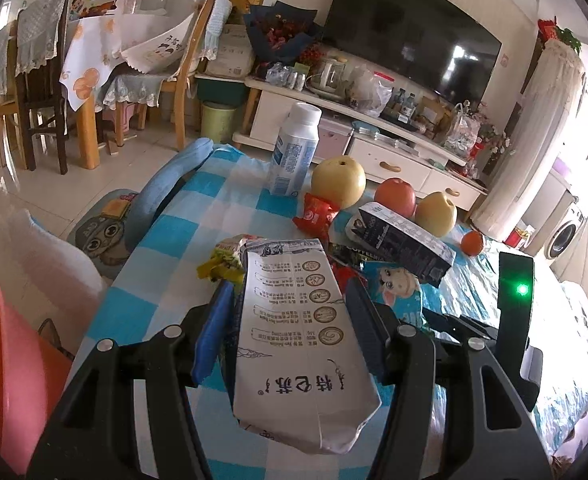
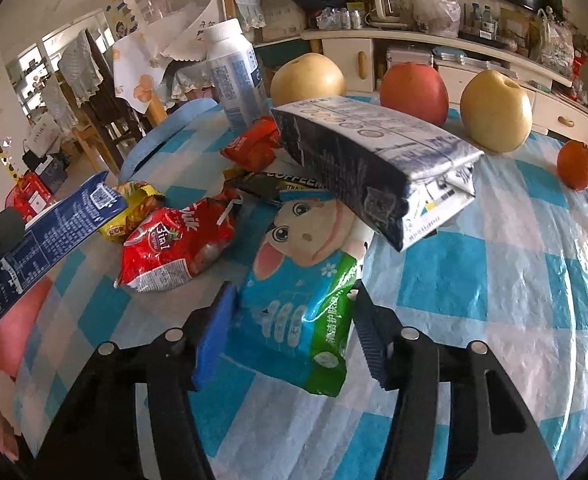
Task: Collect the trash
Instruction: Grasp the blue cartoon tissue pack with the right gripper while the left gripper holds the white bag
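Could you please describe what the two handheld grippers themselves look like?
Both the left gripper and right gripper share a build: matte black angular linkages with silver round pivot pins, and ribbed finger pads, one bright blue, one darker navy. No cables or sleeves show.

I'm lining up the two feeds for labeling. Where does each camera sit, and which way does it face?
Left wrist: on the left gripper, facing across the checked table toward the TV; its fingers clamp a white milk carton.
Right wrist: on the right gripper, low over the table, fingers astride a blue tissue pack.
Shared: white bottle, fruit, dark carton.
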